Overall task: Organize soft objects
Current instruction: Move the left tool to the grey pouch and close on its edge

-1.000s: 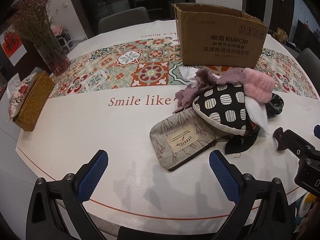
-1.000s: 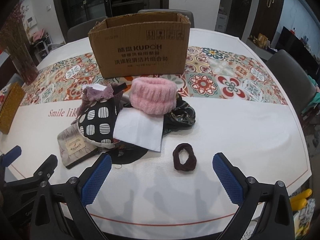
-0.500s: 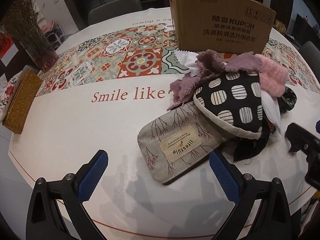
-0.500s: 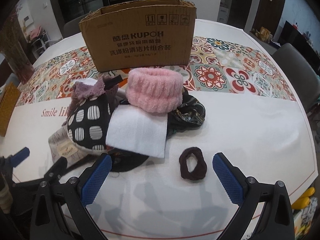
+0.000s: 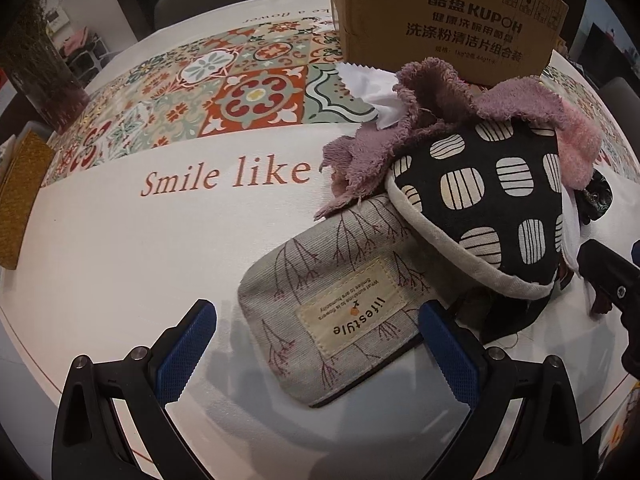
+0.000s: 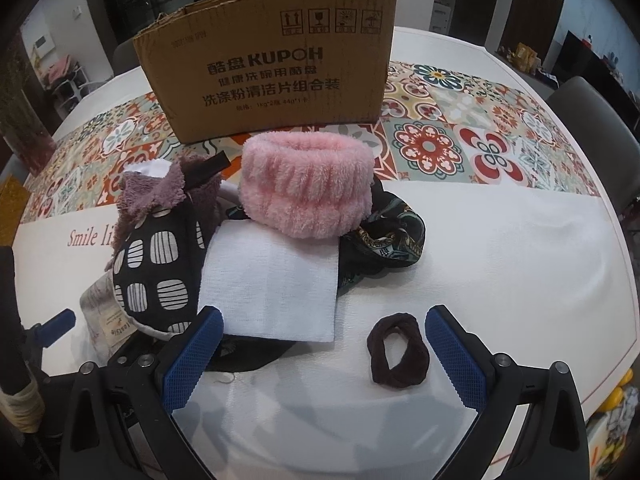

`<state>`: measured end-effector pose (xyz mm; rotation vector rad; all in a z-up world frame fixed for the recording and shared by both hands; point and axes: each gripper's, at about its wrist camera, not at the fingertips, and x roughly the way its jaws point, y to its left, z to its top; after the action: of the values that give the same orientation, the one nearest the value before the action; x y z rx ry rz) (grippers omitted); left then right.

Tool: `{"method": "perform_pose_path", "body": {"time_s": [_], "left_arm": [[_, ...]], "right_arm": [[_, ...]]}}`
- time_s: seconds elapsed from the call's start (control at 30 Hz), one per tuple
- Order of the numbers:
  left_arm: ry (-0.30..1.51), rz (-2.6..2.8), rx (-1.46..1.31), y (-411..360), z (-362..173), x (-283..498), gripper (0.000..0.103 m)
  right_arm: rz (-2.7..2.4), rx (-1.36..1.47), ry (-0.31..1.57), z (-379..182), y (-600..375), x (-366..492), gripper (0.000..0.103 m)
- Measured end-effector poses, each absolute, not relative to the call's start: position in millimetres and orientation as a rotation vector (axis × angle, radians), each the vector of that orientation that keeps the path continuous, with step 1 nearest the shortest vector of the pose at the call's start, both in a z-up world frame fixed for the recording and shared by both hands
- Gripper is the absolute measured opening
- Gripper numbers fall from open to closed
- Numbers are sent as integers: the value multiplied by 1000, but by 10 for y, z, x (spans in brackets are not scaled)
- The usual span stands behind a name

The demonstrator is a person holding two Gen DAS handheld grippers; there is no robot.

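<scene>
A pile of soft things lies on the table before a cardboard box [image 6: 266, 68]. In the left wrist view, my left gripper [image 5: 316, 354] is open, its fingers on either side of a grey "lifestyle" pouch [image 5: 340, 304]. Behind the pouch lie a black spotted pouch [image 5: 488, 196] and a purple towel [image 5: 404, 120]. In the right wrist view, my right gripper [image 6: 320, 354] is open. A dark brown hair tie [image 6: 398, 350] lies just inside its right finger. A white cloth [image 6: 276, 290], a pink fluffy headband [image 6: 308, 188] and a patterned dark scarf [image 6: 384, 236] lie ahead.
The round table [image 6: 500, 248] has a tiled runner across it. A woven yellow box [image 5: 20, 196] and a vase of dried flowers [image 5: 36, 72] stand at the left. Grey chairs [image 6: 592, 120] stand round the table. The box also shows in the left wrist view [image 5: 448, 20].
Both grippers have moved forward toward the pile. The grey pouch now lies between the left fingers, and the hair tie is close by the right finger. Both stay open.
</scene>
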<state>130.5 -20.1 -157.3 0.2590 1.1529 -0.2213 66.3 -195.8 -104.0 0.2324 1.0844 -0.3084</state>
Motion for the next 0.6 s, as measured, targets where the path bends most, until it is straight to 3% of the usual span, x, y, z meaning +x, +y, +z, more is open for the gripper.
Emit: {"method": "perform_pose_path", "body": {"time_s": [0.4,0.6], "left_arm": [[1186,-297,172,-196,-1681,1399,103],[1166,-339,167,-222,-1650,1374,83]], "right_arm": [[-306,242,1110,-1126,-1943,729,102],[-304,256,1111,-1132,-1942,737,102]]}}
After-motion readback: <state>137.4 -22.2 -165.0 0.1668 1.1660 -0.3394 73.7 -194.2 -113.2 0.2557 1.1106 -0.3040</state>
